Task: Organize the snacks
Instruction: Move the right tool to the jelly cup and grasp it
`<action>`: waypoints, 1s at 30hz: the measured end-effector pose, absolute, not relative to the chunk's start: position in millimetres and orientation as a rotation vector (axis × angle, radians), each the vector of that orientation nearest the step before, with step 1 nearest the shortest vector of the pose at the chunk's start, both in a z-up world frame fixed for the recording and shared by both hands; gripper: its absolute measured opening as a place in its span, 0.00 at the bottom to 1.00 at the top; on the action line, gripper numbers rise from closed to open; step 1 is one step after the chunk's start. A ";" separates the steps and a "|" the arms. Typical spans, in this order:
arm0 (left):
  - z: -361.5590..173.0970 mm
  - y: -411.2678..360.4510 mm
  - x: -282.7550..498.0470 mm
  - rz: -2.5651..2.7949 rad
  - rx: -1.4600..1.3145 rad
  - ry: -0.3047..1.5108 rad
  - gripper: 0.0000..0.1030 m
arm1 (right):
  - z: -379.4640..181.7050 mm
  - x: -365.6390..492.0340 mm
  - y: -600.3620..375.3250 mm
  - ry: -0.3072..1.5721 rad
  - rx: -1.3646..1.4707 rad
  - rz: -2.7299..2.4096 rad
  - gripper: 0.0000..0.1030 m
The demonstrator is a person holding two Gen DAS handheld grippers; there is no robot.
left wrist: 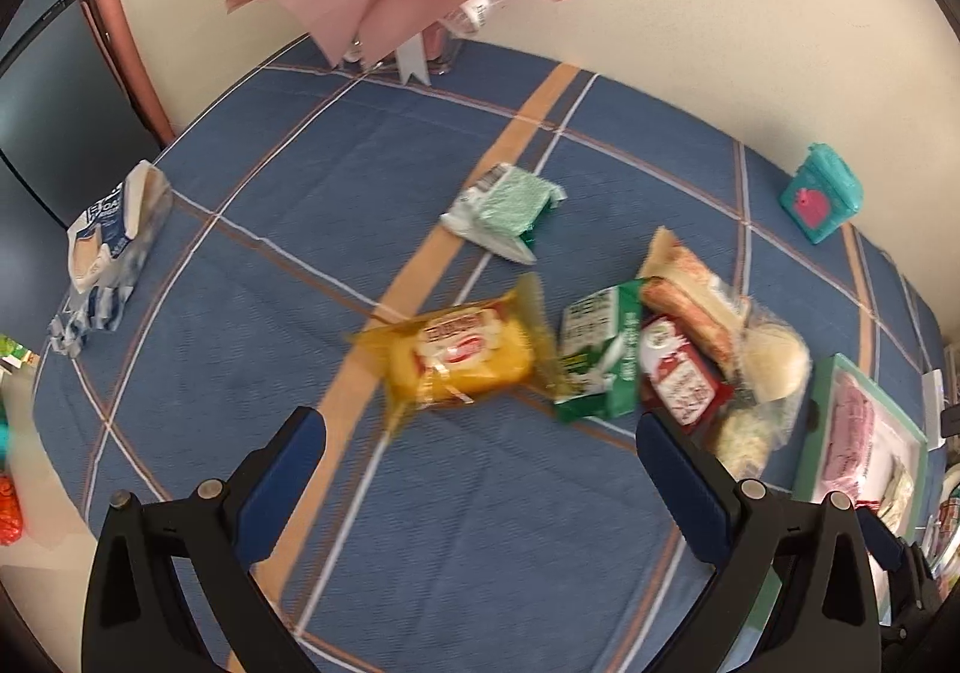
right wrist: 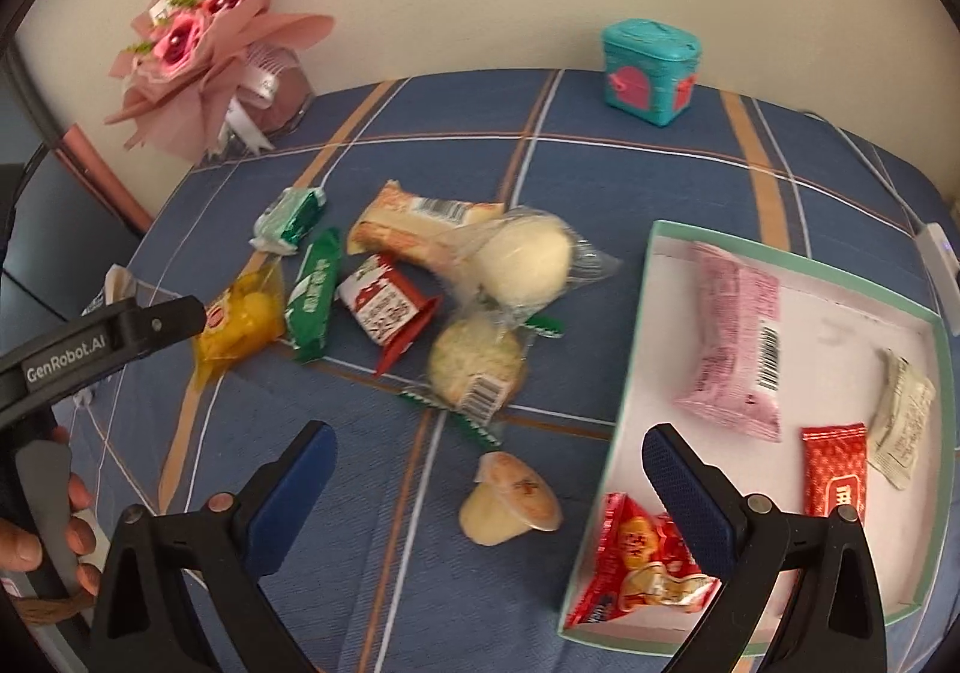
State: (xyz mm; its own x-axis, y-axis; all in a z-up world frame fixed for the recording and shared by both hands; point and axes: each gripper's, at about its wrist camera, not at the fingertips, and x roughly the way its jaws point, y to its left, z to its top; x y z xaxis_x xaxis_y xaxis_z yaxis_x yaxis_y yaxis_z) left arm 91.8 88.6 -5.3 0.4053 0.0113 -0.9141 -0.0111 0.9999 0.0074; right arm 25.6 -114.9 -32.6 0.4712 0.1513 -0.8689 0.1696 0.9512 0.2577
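The left gripper (left wrist: 480, 427) is held low over the blue plaid cloth (left wrist: 480, 523), its blue-padded fingers (left wrist: 282, 469) spread wide with nothing between them. Just beyond the fingertips a yellow packet (left wrist: 462, 355) is seen lying on the cloth, with a green packet (left wrist: 600, 355) touching its right end and a red ketchup-style sachet (left wrist: 678, 379) beside that. Farther back lies a pale green wafer pack (left wrist: 504, 205). A blue-and-white bag (left wrist: 108, 235) at the far left of the desk is shown only in this view.

The right gripper (right wrist: 489, 457) is likewise held above the desk with its fingers (right wrist: 690, 499) fully apart, gripping nothing. Between and just past the fingertips a jelly cup (right wrist: 510, 499) is seen tipped on its side. Under the right finger stands the open box (right wrist: 636, 325), mint-rimmed, in which a red-and-gold packet (right wrist: 636, 559), a pink packet (right wrist: 732, 337), a red bar (right wrist: 834, 469) and a whitish sachet (right wrist: 900, 415) are laid; its contents are shown clearly only here. Also only here, the left gripper's black body (right wrist: 102, 343) is seen from the side, held in a hand (right wrist: 36, 541) and pointing at the yellow packet (right wrist: 240, 325). Beyond lie a round cookie (right wrist: 474, 355) and a white bun (right wrist: 528, 265), both wrapped. At the far edge stand a teal box (right wrist: 651, 70) and a pink bouquet (right wrist: 204, 43).
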 end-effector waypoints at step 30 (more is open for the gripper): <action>-46.4 97.4 113.2 0.012 -0.045 1.272 1.00 | -95.9 26.2 -75.8 1.330 0.076 0.033 0.56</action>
State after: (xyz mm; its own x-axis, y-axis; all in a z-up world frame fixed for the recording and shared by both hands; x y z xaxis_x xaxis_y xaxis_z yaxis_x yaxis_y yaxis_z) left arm 113.2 97.4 -46.4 0.2942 -0.0162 -0.9556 -0.0342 0.9990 -0.0274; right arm 26.2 -75.8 -95.9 0.2385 0.0681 -0.9687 0.0193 0.9970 0.0749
